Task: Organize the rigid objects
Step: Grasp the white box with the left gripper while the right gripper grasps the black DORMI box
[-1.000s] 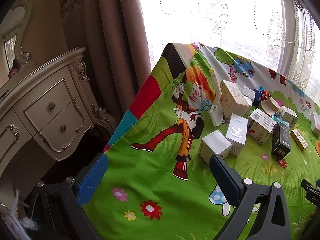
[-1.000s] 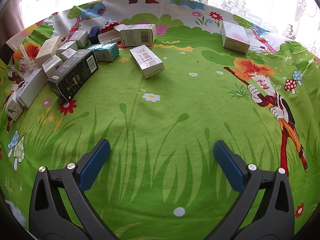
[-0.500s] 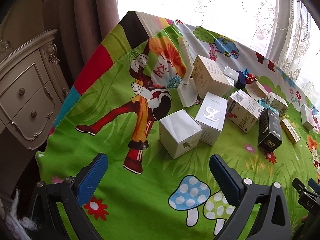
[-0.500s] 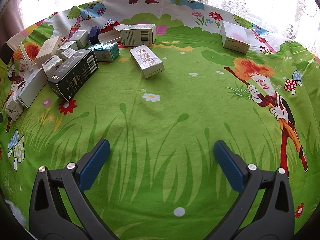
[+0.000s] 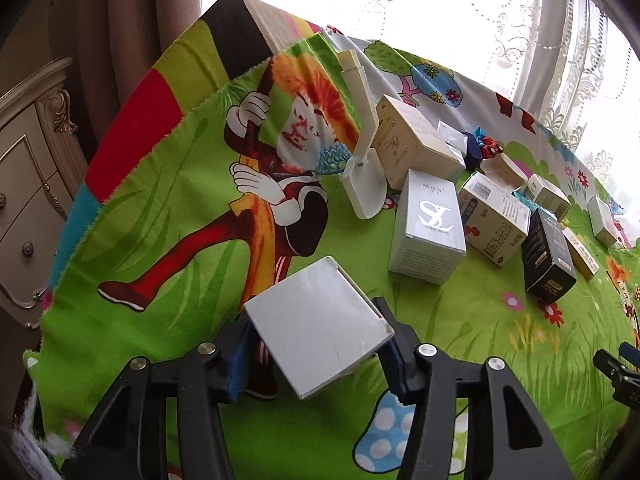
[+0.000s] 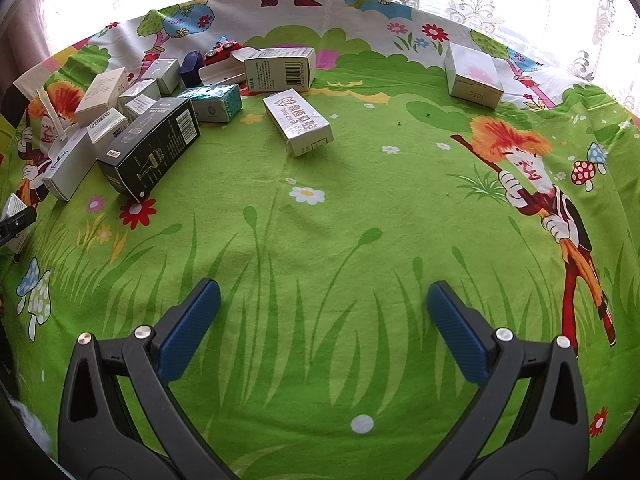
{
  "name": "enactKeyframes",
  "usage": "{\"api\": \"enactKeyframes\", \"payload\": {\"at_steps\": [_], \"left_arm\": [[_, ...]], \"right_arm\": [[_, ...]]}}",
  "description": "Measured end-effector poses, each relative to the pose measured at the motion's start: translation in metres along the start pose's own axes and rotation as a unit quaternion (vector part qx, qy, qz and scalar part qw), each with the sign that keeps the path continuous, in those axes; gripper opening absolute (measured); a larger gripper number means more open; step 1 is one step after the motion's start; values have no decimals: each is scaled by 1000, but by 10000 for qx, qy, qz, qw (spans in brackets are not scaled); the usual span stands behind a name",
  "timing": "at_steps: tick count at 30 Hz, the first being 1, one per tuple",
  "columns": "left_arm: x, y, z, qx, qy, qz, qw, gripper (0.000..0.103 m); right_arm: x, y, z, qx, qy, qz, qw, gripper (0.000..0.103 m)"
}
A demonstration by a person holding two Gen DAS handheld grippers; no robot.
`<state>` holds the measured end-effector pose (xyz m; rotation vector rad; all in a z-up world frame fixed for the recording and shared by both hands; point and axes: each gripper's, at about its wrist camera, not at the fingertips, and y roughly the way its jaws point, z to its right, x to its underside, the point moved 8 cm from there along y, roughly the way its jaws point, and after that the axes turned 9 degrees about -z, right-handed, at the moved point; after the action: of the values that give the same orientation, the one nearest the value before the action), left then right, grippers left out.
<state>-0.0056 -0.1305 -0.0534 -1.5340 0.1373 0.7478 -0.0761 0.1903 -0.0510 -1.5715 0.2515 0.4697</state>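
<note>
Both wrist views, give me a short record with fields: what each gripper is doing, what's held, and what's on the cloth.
left gripper: shut on the plain white box
right gripper: open, empty, over bare green cloth
nearest box to the held one: silver SL box, upright
black box: lying on its side
lone box: white box with pink print, apart from the cluster

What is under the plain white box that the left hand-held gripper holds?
The white box, held by the left hand-held gripper, covers the green cartoon cloth. Beside it show a red shoe and blue mushroom print. Whether it touches the cloth is hidden.
</note>
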Motion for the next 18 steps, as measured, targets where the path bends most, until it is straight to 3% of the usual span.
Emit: {"api": "enactKeyframes", "payload": {"at_steps": [3,8,10,14,16,17,18], "left_arm": [[8,-3,-11,87,-192,-42,9998,54],[5,2,-10,-13,-181,-112,9998,54],[4,3,-11,-9,-185,-116,9998,55],[6,3,-12,-7,-186,-114,9998,55],[7,4,-12,-4,-189,-112,9998,55],[7,4,-12,3,-193,-108,9998,55],[6,5,-11,9,-197,-105,9998,55]], "right_arm": [[-8,-3,-24,-500,26,-83,9987,103],[-39,8,-107,-1077,-248,-206,9937,103],[-60,20,-132,-983,-222,-207,9947,103],[-95,47,-143,-294,-1,-176,9994,101],[-99,46,-142,38,-151,-80,9998,81],[-96,41,-144,-69,-246,-33,9997,43],[-89,35,-143,-132,-358,-104,9992,42]]}}
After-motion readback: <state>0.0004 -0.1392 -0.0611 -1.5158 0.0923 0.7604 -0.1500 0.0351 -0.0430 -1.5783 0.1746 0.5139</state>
